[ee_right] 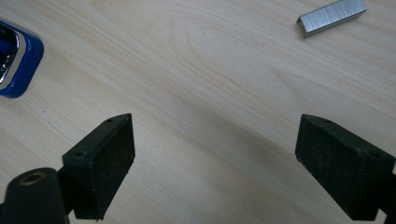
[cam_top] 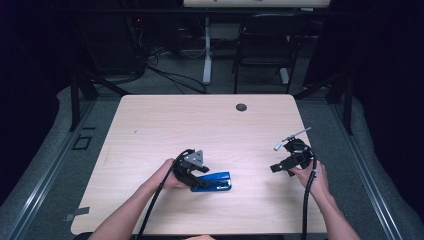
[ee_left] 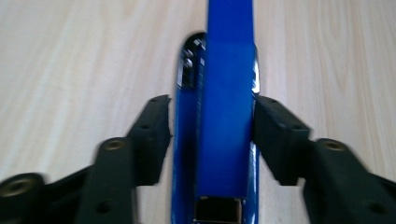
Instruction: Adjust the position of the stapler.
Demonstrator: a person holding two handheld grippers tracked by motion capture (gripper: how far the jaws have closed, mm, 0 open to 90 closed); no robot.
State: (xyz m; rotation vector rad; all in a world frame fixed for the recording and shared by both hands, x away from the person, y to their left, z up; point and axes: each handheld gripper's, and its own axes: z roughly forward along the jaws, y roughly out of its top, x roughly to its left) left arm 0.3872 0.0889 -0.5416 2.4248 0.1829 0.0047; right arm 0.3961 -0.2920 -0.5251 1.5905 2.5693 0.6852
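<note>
A blue stapler lies flat on the wooden table near its front edge. My left gripper is at the stapler's left end. In the left gripper view the stapler runs lengthwise between the jaws, and both black pads lie against its sides, so the left gripper is shut on it. My right gripper is held to the right, apart from the stapler. It stands wide open over bare wood. A silver strip of staples lies on the table beyond it.
The stapler's rounded blue end shows at the left edge of the right gripper view. A dark round grommet sits in the table's far edge. Behind the table are a black chair and floor cables.
</note>
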